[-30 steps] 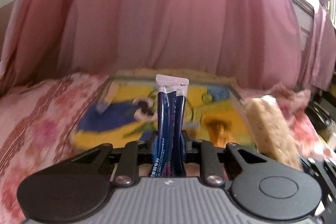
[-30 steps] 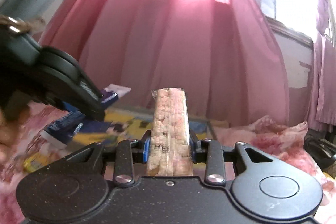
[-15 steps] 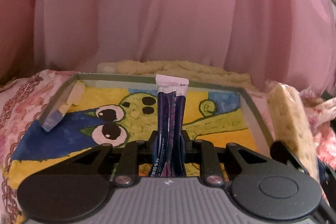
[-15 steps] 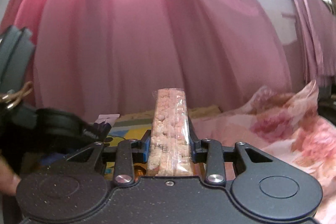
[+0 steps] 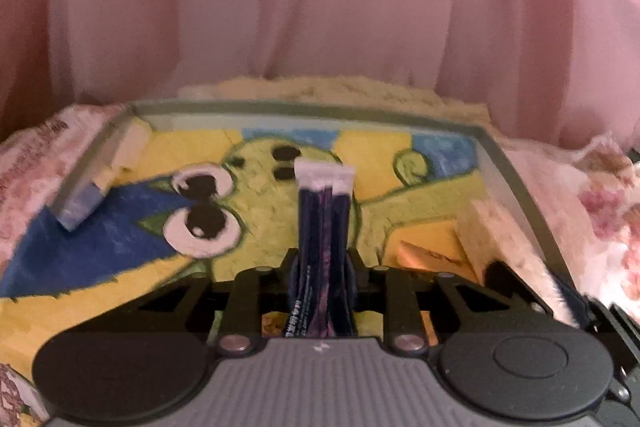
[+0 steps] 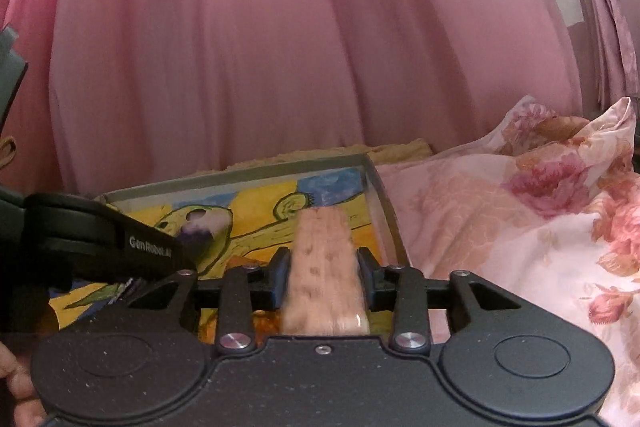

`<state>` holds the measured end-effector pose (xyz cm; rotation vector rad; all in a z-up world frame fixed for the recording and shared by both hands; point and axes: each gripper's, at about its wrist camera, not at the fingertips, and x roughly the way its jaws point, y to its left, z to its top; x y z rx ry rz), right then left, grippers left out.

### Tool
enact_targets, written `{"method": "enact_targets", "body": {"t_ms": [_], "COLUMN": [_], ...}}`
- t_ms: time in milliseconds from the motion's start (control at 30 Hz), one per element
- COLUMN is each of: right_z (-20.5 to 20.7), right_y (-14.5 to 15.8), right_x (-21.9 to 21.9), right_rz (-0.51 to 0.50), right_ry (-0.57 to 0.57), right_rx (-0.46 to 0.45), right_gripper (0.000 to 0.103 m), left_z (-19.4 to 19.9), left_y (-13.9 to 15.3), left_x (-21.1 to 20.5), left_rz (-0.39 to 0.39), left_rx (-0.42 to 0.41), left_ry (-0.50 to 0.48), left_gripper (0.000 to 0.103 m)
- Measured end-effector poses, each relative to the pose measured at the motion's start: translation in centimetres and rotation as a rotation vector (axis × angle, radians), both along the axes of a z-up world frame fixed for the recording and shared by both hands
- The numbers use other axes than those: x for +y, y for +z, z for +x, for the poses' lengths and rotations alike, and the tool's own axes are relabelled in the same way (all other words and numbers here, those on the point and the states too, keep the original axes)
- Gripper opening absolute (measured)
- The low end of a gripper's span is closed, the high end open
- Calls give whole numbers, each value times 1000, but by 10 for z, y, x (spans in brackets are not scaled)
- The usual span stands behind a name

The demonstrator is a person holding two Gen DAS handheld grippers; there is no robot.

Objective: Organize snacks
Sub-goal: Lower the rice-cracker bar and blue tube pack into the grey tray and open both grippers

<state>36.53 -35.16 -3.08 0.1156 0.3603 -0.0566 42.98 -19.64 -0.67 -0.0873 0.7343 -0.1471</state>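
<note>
Your left gripper (image 5: pixel 323 267) points forward over the painted tray (image 5: pixel 516 179), fingers clamped on blue stick packets (image 5: pixel 323 223). Right gripper (image 6: pixel 323 279) clamps a blurred cereal bar (image 6: pixel 323 267) lower centre. Only right view shows the floral pillow (image 6: pixel 540 227).

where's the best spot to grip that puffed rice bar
Where the right gripper has it: across the narrow width of the puffed rice bar, near its lower half, coming end-on along its length. It is long and slim with flat sides, so the fingers pinch it squarely.
</note>
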Motion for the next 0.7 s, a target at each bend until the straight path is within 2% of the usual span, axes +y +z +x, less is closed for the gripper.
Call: {"method": "enact_targets", "body": {"t_ms": [100, 133, 167, 233, 300, 367, 567, 700], "right_z": [-1, -2, -4, -7, -14, -24, -67, -103], "right_y": [0, 1, 2, 6, 12, 17, 29, 44], "right_x": [-1, -1, -1, -3, -2, -2, -4, 5], "right_rz": [11, 10, 7, 5, 1, -4, 27, -31], "right_ry": [5, 4, 2, 4, 1, 7, -34, -29], "right_rx": [-5, -9, -18, -41, -67, -92, -133, -167], "right_gripper": [45, 49, 52, 62, 65, 69, 78, 89], "left_z": [-4, -7, -8, -15, -24, -36, -83, -116], "left_y": [3, 5, 8, 16, 25, 33, 50, 63], "left_x": [1, 2, 2, 4, 9, 16, 46, 64], "left_rz": [10, 20, 28, 42, 42, 36, -24, -51], "left_rx": [-20, -35, -48, -84, -128, -161, -240, -287], "left_ry": [19, 27, 35, 60, 76, 90, 114, 105], "left_gripper": [35, 41, 54, 70, 76, 87, 100, 102]}}
